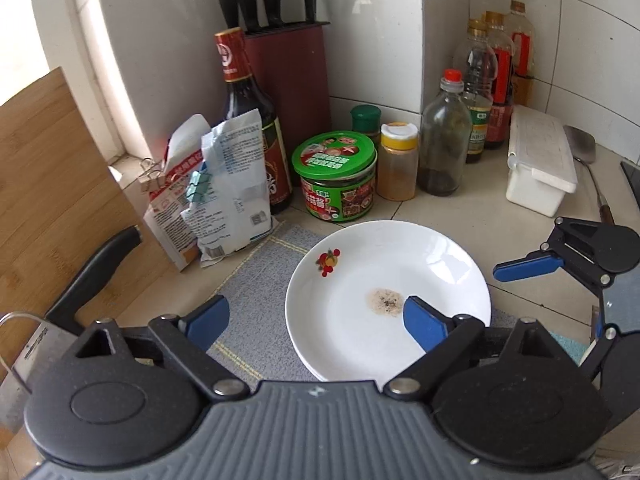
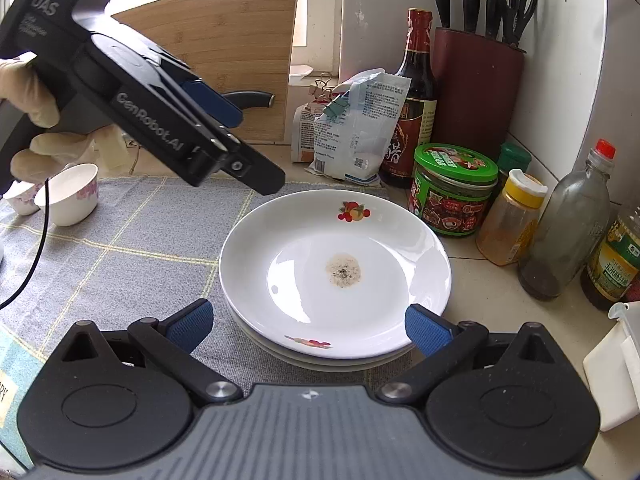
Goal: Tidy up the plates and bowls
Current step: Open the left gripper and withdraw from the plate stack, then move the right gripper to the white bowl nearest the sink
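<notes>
The right gripper [image 2: 308, 326] is closest in its own view. Its blue jaws are spread wide with nothing between them. It hangs just over the near edge of the top plate [image 2: 334, 268].

That white plate has little fruit pictures on its rim and a brown speckled spot in the middle. It sits on a stack of plates [image 2: 320, 362], and you can see the edges of the ones below at the near side. The stack rests on the right end of a grey checked cloth [image 2: 132, 240].

The left gripper [image 1: 316, 322] is up in the air, over the left edge of the plate. Its jaws are wide too and hold nothing. A gloved hand [image 2: 30, 120] grips its handle.

To the left, the cloth is mostly bare, so there is lots of room there. Two small white cups [image 2: 72, 194] with pink flowers stand at its far left.

To the right of the stack, bare counter comes first, then a clear bottle [image 2: 568, 232] and a yellow-capped spice jar [image 2: 512, 220].

Just behind the plate stands a green-lidded sauce jar [image 2: 454, 190], very close to the rim. Next to it lean clipped bags [image 2: 360, 128] and a dark soy sauce bottle [image 2: 414, 100]. A red knife block [image 2: 476, 88] stands in the corner, and a wooden cutting board [image 2: 236, 60] leans on the wall.
</notes>
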{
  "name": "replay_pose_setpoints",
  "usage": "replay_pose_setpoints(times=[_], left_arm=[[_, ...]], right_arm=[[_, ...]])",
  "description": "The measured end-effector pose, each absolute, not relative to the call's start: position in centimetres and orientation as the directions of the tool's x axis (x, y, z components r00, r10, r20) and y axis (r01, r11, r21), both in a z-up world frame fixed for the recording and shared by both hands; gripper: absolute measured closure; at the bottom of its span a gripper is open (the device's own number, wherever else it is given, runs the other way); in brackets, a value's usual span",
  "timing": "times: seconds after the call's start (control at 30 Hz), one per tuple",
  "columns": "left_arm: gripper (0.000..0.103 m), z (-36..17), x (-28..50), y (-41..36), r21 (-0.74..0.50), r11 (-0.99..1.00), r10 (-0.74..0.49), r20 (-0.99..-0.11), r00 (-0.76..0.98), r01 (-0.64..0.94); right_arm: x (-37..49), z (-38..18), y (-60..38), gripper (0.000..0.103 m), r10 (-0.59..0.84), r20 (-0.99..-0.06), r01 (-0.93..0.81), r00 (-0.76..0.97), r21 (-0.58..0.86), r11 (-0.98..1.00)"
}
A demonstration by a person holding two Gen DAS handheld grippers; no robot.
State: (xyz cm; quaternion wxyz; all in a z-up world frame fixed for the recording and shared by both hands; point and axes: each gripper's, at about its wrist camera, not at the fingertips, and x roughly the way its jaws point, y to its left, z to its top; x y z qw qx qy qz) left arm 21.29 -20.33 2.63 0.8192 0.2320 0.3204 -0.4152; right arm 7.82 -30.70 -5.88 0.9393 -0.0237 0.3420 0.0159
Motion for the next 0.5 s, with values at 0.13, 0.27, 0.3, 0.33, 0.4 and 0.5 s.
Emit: replay_pose_setpoints(times=[0.13, 0.27, 0.3, 0.33, 0.4, 0.5], left_arm=[[0.008, 3.2, 18.8, -17.5, 0.086, 0.665, -0.504, -0.681, 0.531, 0.742], [0.008, 2.7, 16.6, -15.1, 0.082, 0.757, -0.445, -0.663, 0.603, 0.649], [0.008, 2.5, 16.1, -14.5, 0.082, 0.775, -0.427, -0.663, 0.615, 0.627], [0.008, 2.2, 15.6, -14.0, 0.081, 0.789, -0.412, -0.665, 0.623, 0.609], [0.008, 1.8, 14.8, -13.0, 0.087, 0.817, -0.379, -0.664, 0.644, 0.57], [0.008, 1.1, 13.5, -11.2, 0.093, 0.854, -0.33, -0.662, 0.673, 0.511]], right_arm=[[7.7, -5.3, -30.6, 0.0, 0.042, -0.624, -0.075, 0.78, -0.027, 0.997], [7.7, -4.9, -30.2, 0.0, 0.081, -0.615, -0.116, 0.784, -0.018, 0.993], [7.8, -4.9, -30.1, 0.0, 0.092, -0.615, -0.13, 0.783, -0.016, 0.991], [7.9, -4.9, -29.9, 0.0, 0.099, -0.616, -0.138, 0.782, -0.016, 0.99], [8.2, -4.9, -29.5, 0.0, 0.119, -0.617, -0.162, 0.778, -0.014, 0.987], [8.5, -5.0, -28.6, 0.0, 0.142, -0.618, -0.191, 0.773, -0.014, 0.982]])
